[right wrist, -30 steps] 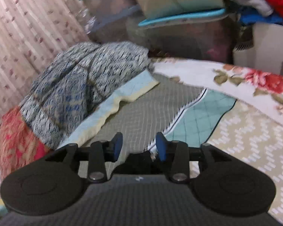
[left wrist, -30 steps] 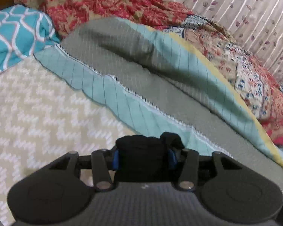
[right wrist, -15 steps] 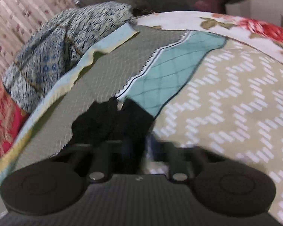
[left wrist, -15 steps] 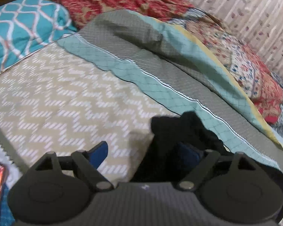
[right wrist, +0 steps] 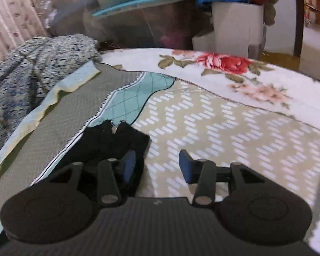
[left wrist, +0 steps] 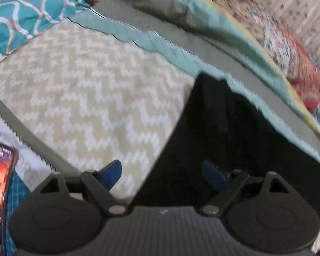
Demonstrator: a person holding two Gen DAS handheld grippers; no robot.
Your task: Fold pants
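Observation:
The black pants (left wrist: 234,132) lie on the beige zigzag bedspread (left wrist: 91,89), filling the right of the left wrist view. My left gripper (left wrist: 162,173) is open, its right finger over the pants' near edge, holding nothing. In the right wrist view one end of the pants (right wrist: 108,143) lies at the border of the bedspread (right wrist: 234,136) and a grey-and-teal quilt (right wrist: 74,115). My right gripper (right wrist: 155,166) is open, its left finger over the pants, its right finger over bare bedspread.
A teal patterned pillow (left wrist: 21,15) and a red floral blanket (left wrist: 288,49) border the bed. A phone (left wrist: 0,183) lies at the near left. A grey knitted garment (right wrist: 27,64), a floral sheet (right wrist: 224,68) and a white bin (right wrist: 236,25) lie beyond.
Both grippers have opened and let go of the black pants, which now lie spread on the bed. Both cameras have pulled back and tilted down.

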